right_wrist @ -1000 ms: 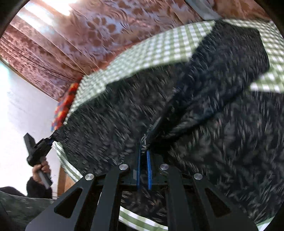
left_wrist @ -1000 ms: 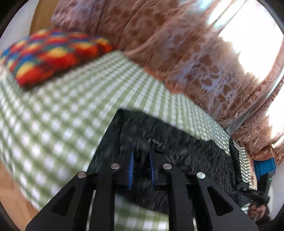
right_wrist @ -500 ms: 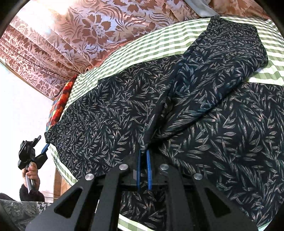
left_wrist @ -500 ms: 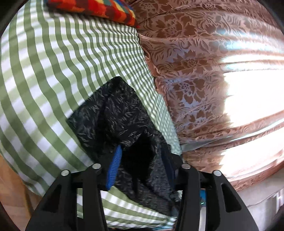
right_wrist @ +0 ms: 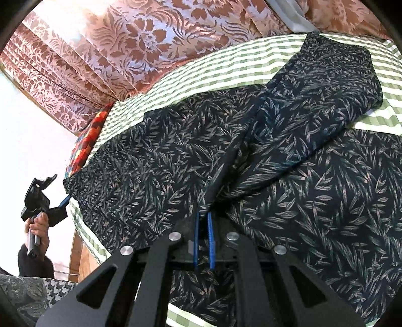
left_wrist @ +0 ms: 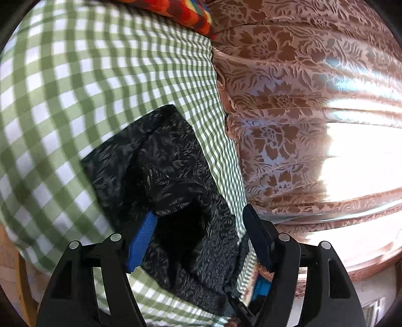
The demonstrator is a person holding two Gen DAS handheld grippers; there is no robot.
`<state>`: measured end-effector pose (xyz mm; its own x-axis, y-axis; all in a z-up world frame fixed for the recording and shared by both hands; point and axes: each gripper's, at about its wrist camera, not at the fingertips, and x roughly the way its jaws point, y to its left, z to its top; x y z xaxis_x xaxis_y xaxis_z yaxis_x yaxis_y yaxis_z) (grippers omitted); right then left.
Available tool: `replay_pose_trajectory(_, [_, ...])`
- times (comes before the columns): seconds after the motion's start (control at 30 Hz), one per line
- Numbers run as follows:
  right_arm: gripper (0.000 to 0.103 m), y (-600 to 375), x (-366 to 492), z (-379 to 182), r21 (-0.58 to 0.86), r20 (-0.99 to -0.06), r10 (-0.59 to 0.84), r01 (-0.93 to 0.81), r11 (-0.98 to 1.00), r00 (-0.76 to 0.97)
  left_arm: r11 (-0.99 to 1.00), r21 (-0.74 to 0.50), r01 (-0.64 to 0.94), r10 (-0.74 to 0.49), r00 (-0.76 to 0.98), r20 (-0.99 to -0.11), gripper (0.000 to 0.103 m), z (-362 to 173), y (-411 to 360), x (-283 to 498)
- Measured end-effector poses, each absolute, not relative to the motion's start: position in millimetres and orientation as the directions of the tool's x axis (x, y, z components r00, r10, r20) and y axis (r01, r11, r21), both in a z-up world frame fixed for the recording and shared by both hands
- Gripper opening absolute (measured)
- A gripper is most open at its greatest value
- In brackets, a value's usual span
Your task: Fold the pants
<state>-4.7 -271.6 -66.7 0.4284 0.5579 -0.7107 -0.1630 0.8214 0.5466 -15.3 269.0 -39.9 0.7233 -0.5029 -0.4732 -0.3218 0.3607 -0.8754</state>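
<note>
Dark leaf-print pants point(right_wrist: 251, 163) lie spread across a green checked bed cover point(right_wrist: 226, 60), one leg folded over toward the far right. My right gripper point(right_wrist: 203, 216) is shut on a raised fold edge of the pants near the middle. In the left wrist view, one end of the pants point(left_wrist: 170, 176) lies bunched between the wide-apart fingers of my left gripper point(left_wrist: 199, 211), which is open. The right wrist view shows the left gripper point(right_wrist: 42, 198) in a hand point(right_wrist: 37, 226) at the pants' left corner.
A bright multicoloured pillow point(left_wrist: 176, 10) lies at the head of the bed. Brown floral curtains point(left_wrist: 289, 100), lit by sun, hang close along the far side. Wooden floor point(right_wrist: 83, 254) shows past the bed's near edge.
My left gripper has gone from shut on the pants' end to wide open, and the cloth now rests on the bed. My right gripper stays shut on the fold.
</note>
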Motion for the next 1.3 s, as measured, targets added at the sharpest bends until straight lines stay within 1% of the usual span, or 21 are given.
replay_pose_trajectory(0.03, [0.005, -272.7, -4.5, -66.1, 0.552, -0.706, 0.562, -0.161, 0.818, 0.431, 0.389, -0.854, -0.346, -0.479, 0.716, -0.508, 0.067, -38.4, 268.1, -11.6])
replay_pose_trajectory(0.1, [0.005, -273.6, -3.2, -65.5, 0.559, -0.702, 0.566, -0.158, 0.814, 0.432, 0.422, -0.813, -0.401, -0.447, 0.688, -0.571, 0.041, -38.4, 266.9, -1.4])
replay_pose_trajectory(0.13, [0.005, -273.1, -2.7, -65.0, 0.561, -0.701, 0.567, -0.157, 0.813, 0.433, 0.421, -0.803, -0.421, -0.443, 0.677, -0.588, 0.041, -39.0, 267.1, 5.5])
replay_pose_trajectory(0.23, [0.005, -275.7, 1.4, -61.3, 0.583, -0.685, 0.581, -0.148, 0.799, 0.438, 0.492, -0.761, -0.422, -0.371, 0.690, -0.622, 0.030, -26.4, 265.8, 24.0])
replay_pose_trajectory(0.3, [0.005, -278.0, 8.1, -53.7, 0.591, -0.672, 0.587, -0.150, 0.792, 0.452, 0.541, -0.755, -0.370, -0.355, 0.713, -0.605, 0.019, -9.4, 261.9, 40.7])
replay_pose_trajectory(0.37, [0.005, -282.1, 15.7, -32.4, 0.608, -0.627, 0.598, -0.166, 0.776, 0.500, 0.612, -0.743, -0.271, -0.353, 0.748, -0.563, 0.018, 20.6, 254.1, 60.5])
replay_pose_trajectory(0.47, [0.005, -289.1, 12.0, 0.4, 0.618, -0.556, 0.613, -0.214, 0.756, 0.561, 0.748, -0.661, -0.062, -0.351, 0.808, -0.473, 0.013, 66.6, 237.0, 72.4])
replay_pose_trajectory(0.5, [0.005, -290.4, 6.4, 8.1, 0.616, -0.543, 0.621, -0.235, 0.752, 0.565, 0.787, -0.616, -0.008, -0.353, 0.814, -0.461, 0.012, 73.2, 233.7, 69.8])
replay_pose_trajectory(0.57, [0.005, -289.8, -2.8, 8.5, 0.609, -0.552, 0.634, -0.257, 0.751, 0.542, 0.793, -0.609, 0.024, -0.380, 0.801, -0.463, 0.012, 63.7, 238.1, 62.6])
replay_pose_trajectory(0.67, [0.005, -278.5, -21.5, -11.7, 0.577, -0.622, 0.638, -0.286, 0.765, 0.454, 0.795, -0.607, -0.011, -0.402, 0.740, -0.540, 0.012, 15.5, 255.7, 44.8])
replay_pose_trajectory(0.73, [0.005, -267.3, -29.7, -31.9, 0.549, -0.680, 0.615, -0.280, 0.788, 0.398, 0.764, -0.641, -0.076, -0.432, 0.677, -0.595, 0.017, -23.2, 270.6, 28.7])
replay_pose_trajectory(0.77, [0.005, -264.6, -34.4, -40.7, 0.541, -0.699, 0.606, -0.274, 0.795, 0.379, 0.751, -0.650, -0.119, -0.432, 0.655, -0.619, 0.025, -36.2, 274.6, 21.4])
replay_pose_trajectory(0.8, [0.005, -263.1, -35.4, -48.2, 0.538, -0.712, 0.598, -0.262, 0.801, 0.367, 0.735, -0.661, -0.149, -0.438, 0.640, -0.631, 0.025, -47.0, 279.5, 13.1])
replay_pose_trajectory(0.97, [0.005, -265.2, -30.5, -65.1, 0.551, -0.728, 0.590, -0.215, 0.807, 0.350, 0.588, -0.787, -0.189, -0.505, 0.674, -0.539, 0.030, -67.7, 302.3, -33.5])
replay_pose_trajectory(1.03, [0.005, -263.3, -27.5, -63.6, 0.545, -0.730, 0.586, -0.218, 0.810, 0.351, 0.535, -0.823, -0.190, -0.535, 0.678, -0.504, 0.044, -68.1, 300.0, -37.1])
replay_pose_trajectory(1.07, [0.005, -264.0, -28.4, -62.9, 0.543, -0.730, 0.585, -0.219, 0.810, 0.353, 0.511, -0.839, -0.186, -0.547, 0.683, -0.485, 0.048, -67.8, 297.8, -36.8])
replay_pose_trajectory(1.1, [0.005, -265.5, -30.8, -62.2, 0.543, -0.729, 0.585, -0.219, 0.811, 0.355, 0.494, -0.850, -0.182, -0.555, 0.686, -0.470, 0.048, -66.2, 293.9, -32.9])
replay_pose_trajectory(1.2, [0.005, -262.1, -27.6, -61.3, 0.537, -0.731, 0.579, -0.220, 0.815, 0.361, 0.480, -0.852, -0.209, -0.553, 0.682, -0.479, 0.048, -65.4, 285.1, -19.0])
replay_pose_trajectory(1.23, [0.005, -260.1, -25.9, -60.2, 0.536, -0.729, 0.578, -0.221, 0.815, 0.366, 0.506, -0.830, -0.233, -0.525, 0.680, -0.512, 0.048, -65.1, 282.0, -12.7])
replay_pose_trajectory(1.27, [0.005, -258.7, -24.6, -58.2, 0.536, -0.727, 0.579, -0.222, 0.815, 0.370, 0.533, -0.807, -0.256, -0.501, 0.673, -0.544, 0.033, -64.7, 280.3, -9.0])
replay_pose_trajectory(1.3, [0.005, -259.2, -25.2, -55.8, 0.537, -0.722, 0.580, -0.223, 0.813, 0.376, 0.556, -0.788, -0.263, -0.485, 0.668, -0.565, 0.009, -64.0, 278.6, -4.5])
